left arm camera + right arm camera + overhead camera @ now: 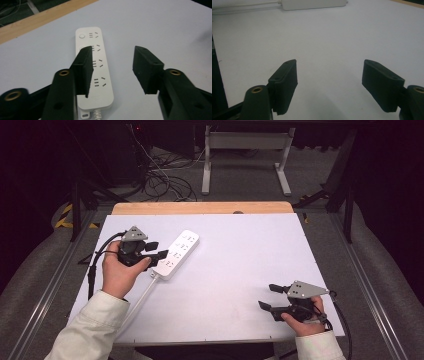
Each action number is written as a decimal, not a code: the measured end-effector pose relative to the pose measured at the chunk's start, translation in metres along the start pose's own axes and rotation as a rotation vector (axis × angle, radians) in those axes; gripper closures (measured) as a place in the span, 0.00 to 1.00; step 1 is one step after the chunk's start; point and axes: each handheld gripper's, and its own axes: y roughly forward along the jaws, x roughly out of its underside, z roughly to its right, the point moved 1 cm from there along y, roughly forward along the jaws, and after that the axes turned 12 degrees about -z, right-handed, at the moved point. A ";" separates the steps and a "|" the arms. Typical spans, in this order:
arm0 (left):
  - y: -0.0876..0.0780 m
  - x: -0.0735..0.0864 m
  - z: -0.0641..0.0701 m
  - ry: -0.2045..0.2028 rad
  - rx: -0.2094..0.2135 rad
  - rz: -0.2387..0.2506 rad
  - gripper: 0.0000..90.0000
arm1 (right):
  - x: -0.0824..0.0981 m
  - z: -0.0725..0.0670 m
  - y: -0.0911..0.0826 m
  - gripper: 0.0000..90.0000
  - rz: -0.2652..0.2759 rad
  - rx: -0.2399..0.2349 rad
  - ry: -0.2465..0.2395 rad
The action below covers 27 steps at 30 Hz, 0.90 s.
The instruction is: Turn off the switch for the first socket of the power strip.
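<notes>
Power strip (176, 253) work has barely begun, as I read it: the white strip lies flat and untouched on the white worktop (240, 270), in the left half, angled from near the left edge up toward the far edge. Its white cord (137, 302) trails off its near end toward the front edge.

I have my left gripper (156, 251) hovering just over the strip's near end, jaws apart and nothing between them. In the left gripper view, the strip (93, 67) runs away from me, sockets up and a round button at its far end; one jaw hangs over its left side, the other over bare worktop to the right. So I judge the approach is made, but no grasp yet.

My right gripper (267, 297) sits well apart, near the front right corner, jaws also spread and empty. Its own view looks across bare surface, with the strip (313, 4) far off at the top.

Everything that counts is left: closing on the strip and moving or working it.
</notes>
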 end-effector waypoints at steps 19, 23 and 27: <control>-0.023 0.052 0.020 0.055 0.038 0.258 0.16 | 0.000 -0.001 0.000 0.32 -0.004 0.003 -0.001; -0.023 0.065 0.022 0.071 0.050 0.297 0.14 | 0.000 -0.002 0.000 0.32 -0.004 0.003 -0.002; -0.022 0.079 0.023 0.063 0.057 0.316 0.14 | 0.000 -0.002 0.000 0.32 -0.005 0.003 -0.001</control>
